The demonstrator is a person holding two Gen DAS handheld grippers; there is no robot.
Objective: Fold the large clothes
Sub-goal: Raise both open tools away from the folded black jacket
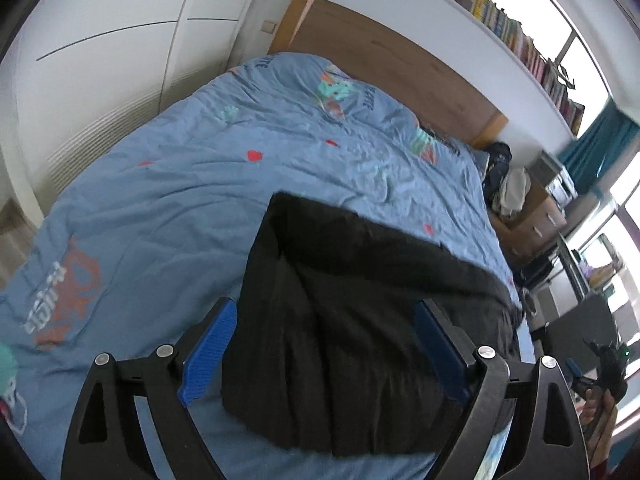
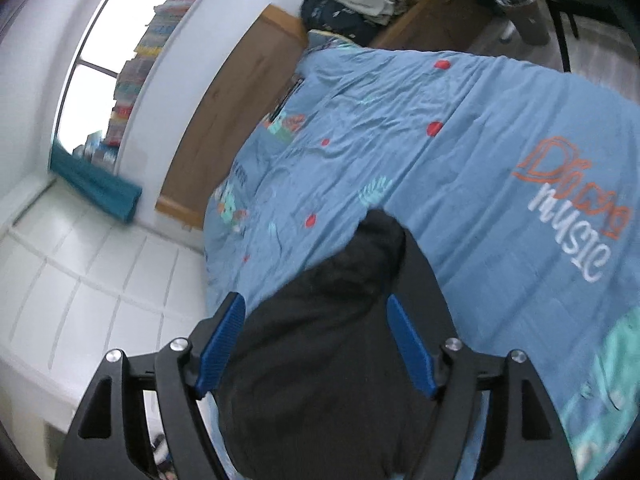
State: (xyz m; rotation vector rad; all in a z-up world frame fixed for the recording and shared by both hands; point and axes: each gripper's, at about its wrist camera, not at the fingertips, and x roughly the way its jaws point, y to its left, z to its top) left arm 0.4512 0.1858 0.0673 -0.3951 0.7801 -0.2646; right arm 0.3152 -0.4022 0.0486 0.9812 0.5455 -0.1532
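Left wrist view: the left gripper [image 1: 324, 344] hung above a black garment [image 1: 360, 320] that lay on a blue duvet [image 1: 180, 200] covering the bed. Its blue-padded fingers [image 1: 210, 354] stood wide apart, one to each side of the cloth, with nothing clamped between them. The garment was partly folded, its far edge running straight across the duvet and its near edge falling toward the lower rim of the frame. The duvet carried red spots, teal figures and orange-and-white lettering [image 1: 60, 304]. A wooden headboard [image 1: 380, 64] stood at the far end of the bed, with a shelf of books [image 1: 516, 36] above it and white cupboards [image 1: 100, 60] at left. At the lower right edge the right gripper [image 1: 608, 364] appeared small and dark, well apart from the cloth; its jaw state could not be told in this view.

Right wrist view: the right gripper [image 2: 316, 348] hovered over the garment [image 2: 320, 360], seen here as a narrower dark mass ending in a rounded bulge on the duvet [image 2: 480, 140]. Its fingers [image 2: 412, 354] were likewise spread, holding nothing. The headboard [image 2: 224, 120] lay at upper left, beside a teal curtain [image 2: 100, 188]; a pile of clothes [image 2: 360, 0] sat beyond the bed's corner.
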